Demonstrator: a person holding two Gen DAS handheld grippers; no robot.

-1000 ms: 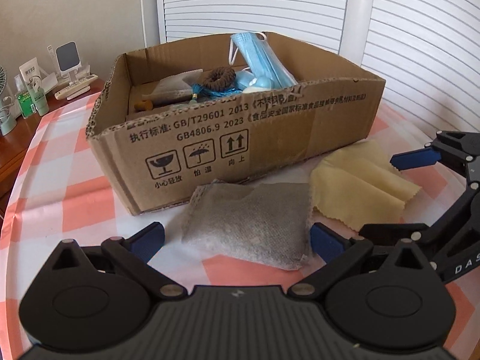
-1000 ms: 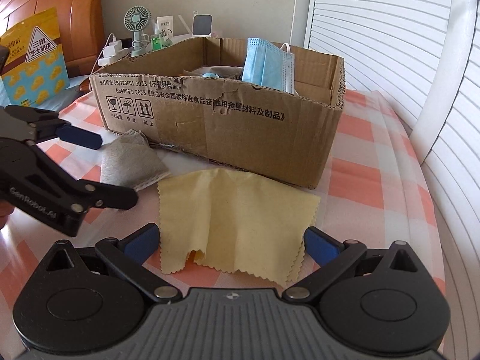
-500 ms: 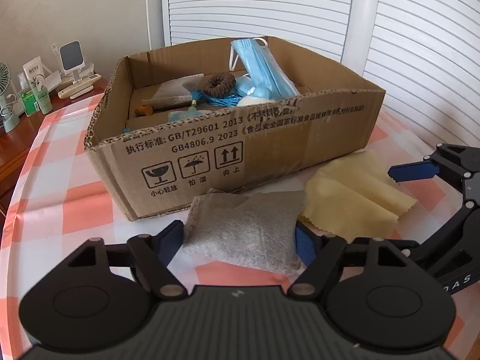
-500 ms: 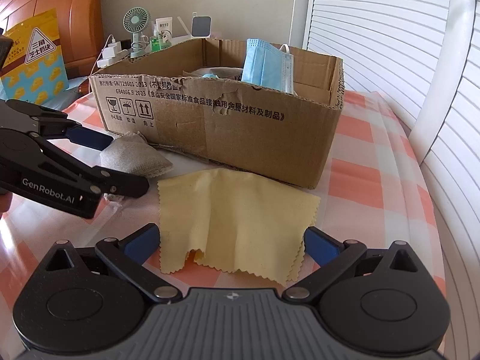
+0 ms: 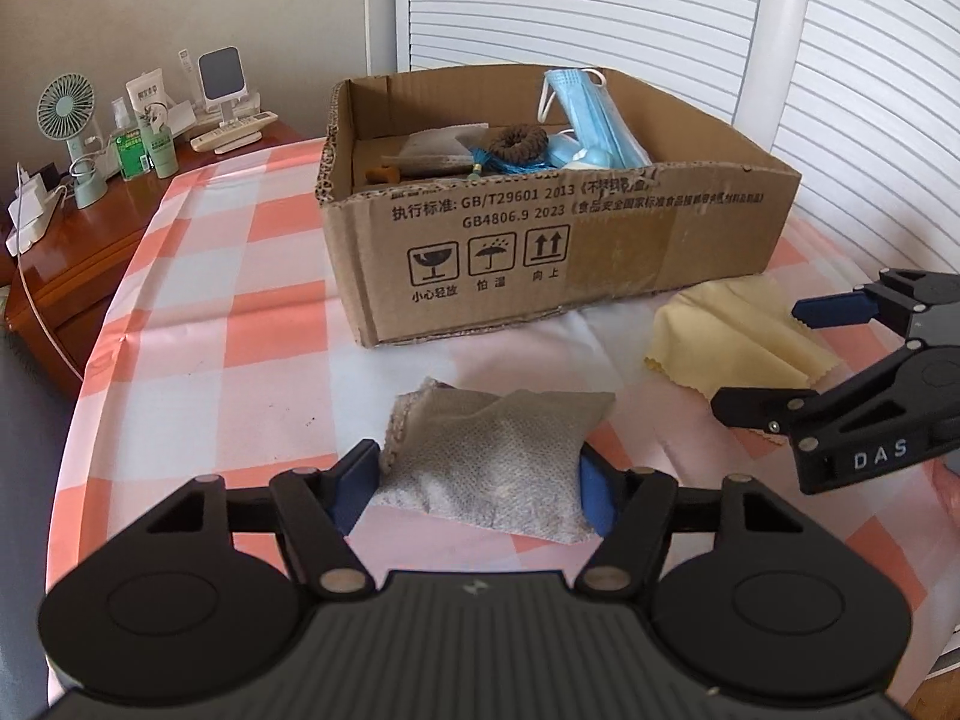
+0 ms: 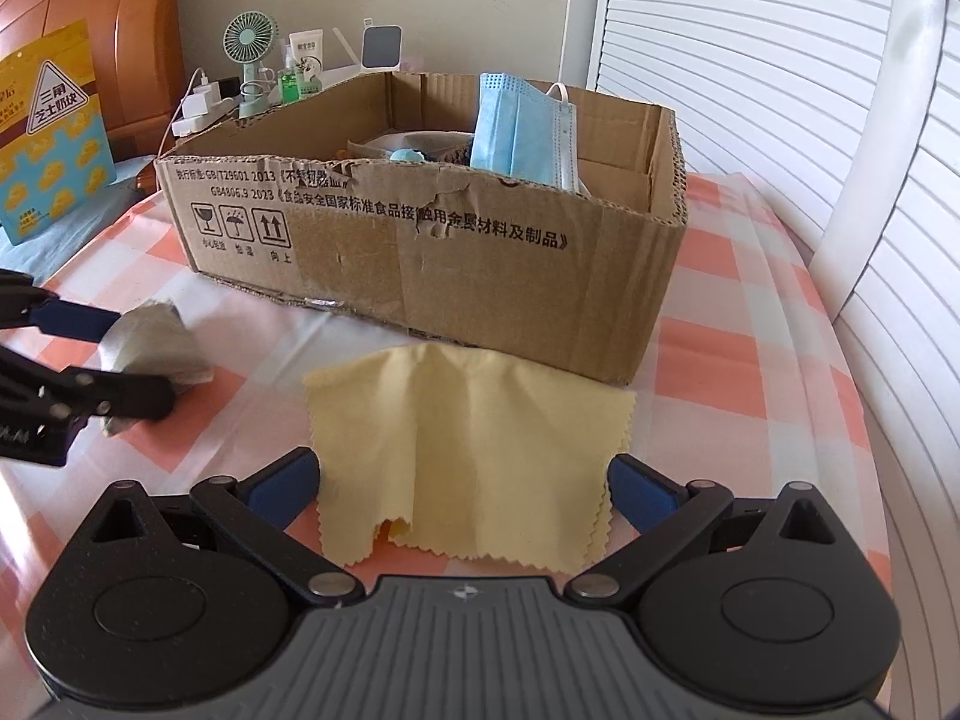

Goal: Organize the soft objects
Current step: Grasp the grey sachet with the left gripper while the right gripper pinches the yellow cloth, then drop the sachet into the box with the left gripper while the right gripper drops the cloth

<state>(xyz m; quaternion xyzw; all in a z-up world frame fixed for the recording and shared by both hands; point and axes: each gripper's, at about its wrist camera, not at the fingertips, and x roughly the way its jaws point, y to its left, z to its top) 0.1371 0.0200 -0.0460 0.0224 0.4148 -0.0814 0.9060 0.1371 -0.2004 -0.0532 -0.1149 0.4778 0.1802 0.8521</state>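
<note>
A grey fabric pouch [image 5: 492, 468] sits bunched between the blue pads of my left gripper [image 5: 477, 492]. The jaws are closing and both pads press into the pouch's sides. It is in front of the cardboard box [image 5: 570, 240], well clear of its wall. The right wrist view shows the same pouch [image 6: 153, 348] held in the left gripper [image 6: 114, 354]. My right gripper [image 6: 465, 480] stands open astride the near edge of a yellow cloth [image 6: 468, 450] lying flat on the checked tablecloth. The box holds a blue face mask [image 5: 594, 120], a brown hair tie [image 5: 519, 141] and other soft items.
A wooden side table [image 5: 72, 252] at the left carries a small fan [image 5: 63, 114], bottles and a charger. White louvred doors [image 5: 600, 0] stand behind the box. A yellow snack bag [image 6: 48, 132] leans at the far left. The tablecloth's left edge [image 5: 78, 396] drops off near my left gripper.
My left jaws have closed in on the grey pouch and bunched it. Gripper and pouch have drawn back from the box. The right gripper and yellow cloth stayed put.
</note>
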